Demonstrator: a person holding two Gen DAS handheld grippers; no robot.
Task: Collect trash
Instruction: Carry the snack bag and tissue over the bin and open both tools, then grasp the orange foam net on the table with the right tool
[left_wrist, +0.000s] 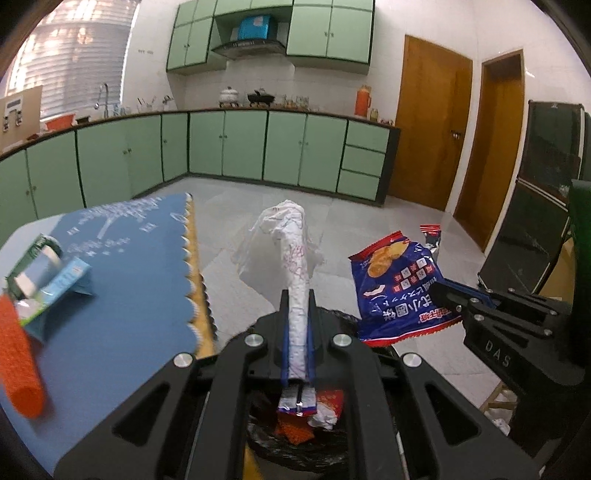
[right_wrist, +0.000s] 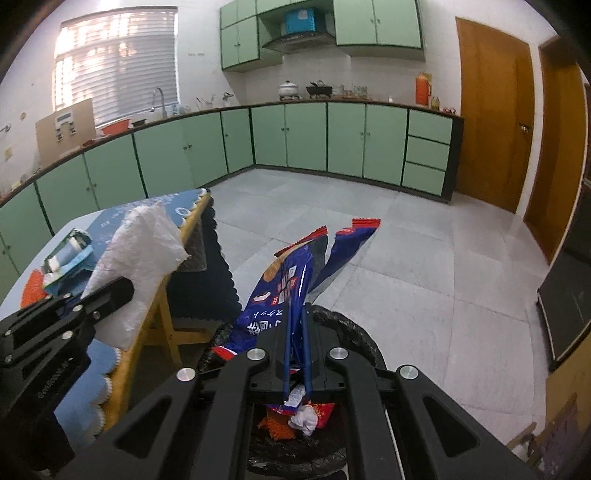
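Note:
My left gripper (left_wrist: 297, 295) is shut on a crumpled white plastic bag (left_wrist: 291, 243), held above the black-lined trash bin (left_wrist: 295, 454). My right gripper (right_wrist: 297, 310) is shut on a blue and red snack wrapper (right_wrist: 291, 280), also over the bin (right_wrist: 354, 332). The wrapper also shows in the left wrist view (left_wrist: 395, 284), with the right gripper (left_wrist: 448, 291) shut on it. The white bag also shows in the right wrist view (right_wrist: 136, 266), in the left gripper (right_wrist: 122, 291). Red and white trash lies inside the bin. A crushed green and blue carton (left_wrist: 48, 273) and an orange mesh piece (left_wrist: 18, 358) lie on the table.
A table with a blue scalloped cloth (left_wrist: 140, 266) stands to the left, close to the bin. Green kitchen cabinets (left_wrist: 243, 144) line the far wall. Wooden doors (left_wrist: 428, 125) are at the right. A dark cabinet (left_wrist: 546, 206) stands at the far right.

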